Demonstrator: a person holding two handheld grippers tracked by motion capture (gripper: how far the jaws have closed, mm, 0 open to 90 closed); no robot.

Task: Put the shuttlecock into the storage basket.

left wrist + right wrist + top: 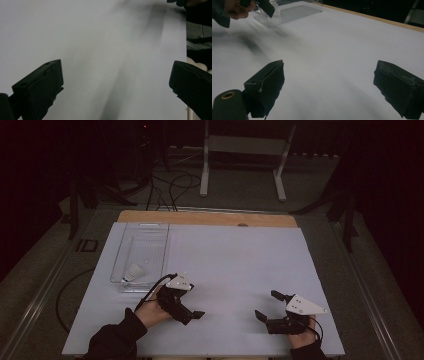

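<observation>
- Left tool (192, 312): jaws wide apart, nothing btwn them, low over white tabletop (235, 265).
- Right tool (266, 305): jaws also wide apart, holding nothing, at 3 o'clock of left tool, well apart.
- Clear tray (141, 251) at 11 o'clock of left tool, near it; small white object (134, 271) inside, at tray's near end.

The left gripper (192, 312) sat low at the near left, its jaws spread wide and pointing rightward, held by a hand (150, 312) in a dark sleeve. The right gripper (267, 305) lay near the front edge, jaws likewise wide apart, aimed leftward.
</observation>
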